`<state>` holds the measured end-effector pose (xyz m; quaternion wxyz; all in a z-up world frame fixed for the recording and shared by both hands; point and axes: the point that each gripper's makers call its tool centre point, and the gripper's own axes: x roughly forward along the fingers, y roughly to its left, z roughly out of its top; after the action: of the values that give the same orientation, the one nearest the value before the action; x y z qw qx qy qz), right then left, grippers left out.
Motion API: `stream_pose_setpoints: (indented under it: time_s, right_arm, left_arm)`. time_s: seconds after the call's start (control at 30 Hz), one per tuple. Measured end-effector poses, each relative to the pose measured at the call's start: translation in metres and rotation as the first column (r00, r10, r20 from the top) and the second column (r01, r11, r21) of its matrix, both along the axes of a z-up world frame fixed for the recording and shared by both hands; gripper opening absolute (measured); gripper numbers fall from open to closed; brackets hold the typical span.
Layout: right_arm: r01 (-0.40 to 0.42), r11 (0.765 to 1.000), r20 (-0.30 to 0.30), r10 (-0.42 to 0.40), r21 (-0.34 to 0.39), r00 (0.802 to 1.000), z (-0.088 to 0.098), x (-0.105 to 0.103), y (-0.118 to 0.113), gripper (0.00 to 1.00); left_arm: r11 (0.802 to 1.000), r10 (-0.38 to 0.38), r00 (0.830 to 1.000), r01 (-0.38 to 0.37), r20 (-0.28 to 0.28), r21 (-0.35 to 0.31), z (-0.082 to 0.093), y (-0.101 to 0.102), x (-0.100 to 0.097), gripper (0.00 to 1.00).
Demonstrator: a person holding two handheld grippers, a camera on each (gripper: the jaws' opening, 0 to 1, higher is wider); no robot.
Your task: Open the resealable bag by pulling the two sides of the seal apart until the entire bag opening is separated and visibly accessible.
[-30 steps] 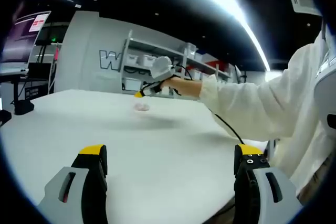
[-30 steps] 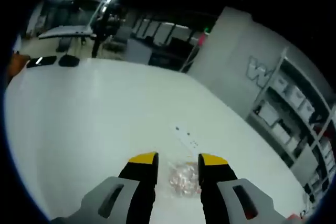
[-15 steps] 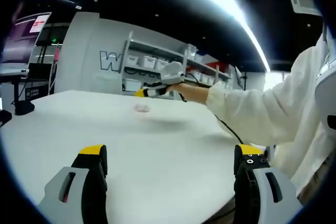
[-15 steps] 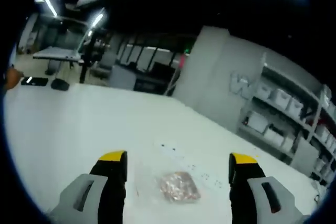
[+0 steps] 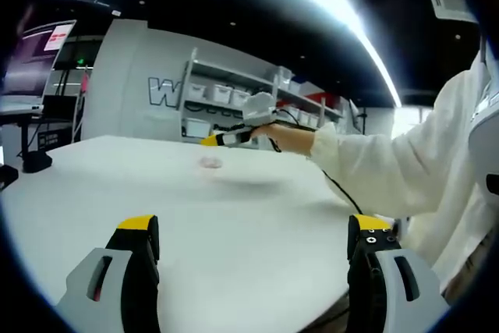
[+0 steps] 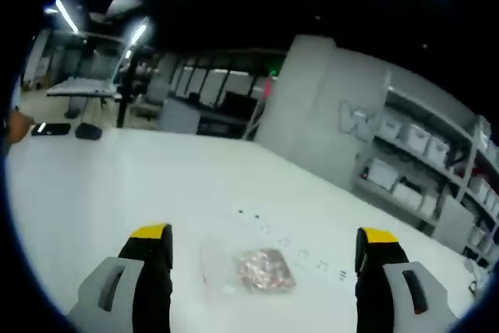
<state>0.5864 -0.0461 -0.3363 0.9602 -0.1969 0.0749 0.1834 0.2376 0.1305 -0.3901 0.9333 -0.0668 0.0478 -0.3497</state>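
Lying low-centre in the right gripper view, the resealable bag (image 6: 248, 270) sits between the spread right gripper (image 6: 265, 247); the left gripper (image 5: 253, 251), also spread, seems farther.

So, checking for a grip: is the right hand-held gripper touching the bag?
Apart. The right gripper view shows the bag lying on the table between the open jaws, untouched.

We see a bright ceiling light strip (image 5: 343, 13) blown out to glare in the left gripper view, washing the white counter (image 5: 234, 224) nearly featureless. The right gripper view is dimmer and softly blurred, its small ceiling lamps (image 6: 66, 15) streaked. Fisheye bending curves straight lines toward both views' edges.
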Motion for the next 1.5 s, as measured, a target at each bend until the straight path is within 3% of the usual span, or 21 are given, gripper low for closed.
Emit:
stream_pose_setpoints:
  time_s: [0.37,1.5]
  right_arm:
    - [0.01,1.0,0.041,-0.01,0.001,0.999,0.019,-0.022,-0.016,0.94]
    - [-0.056,0.998,0.083,0.056,0.002,0.995,0.027,-0.106,-0.021,0.87]
  left_arm:
    - [1.0,-0.01,1.0,0.01,0.003,-0.003,0.0,-0.004,-0.002,1.0]
    - [0.999,-0.031,1.0,0.031,-0.004,-0.012,-0.001,-0.011,-0.002,1.0]
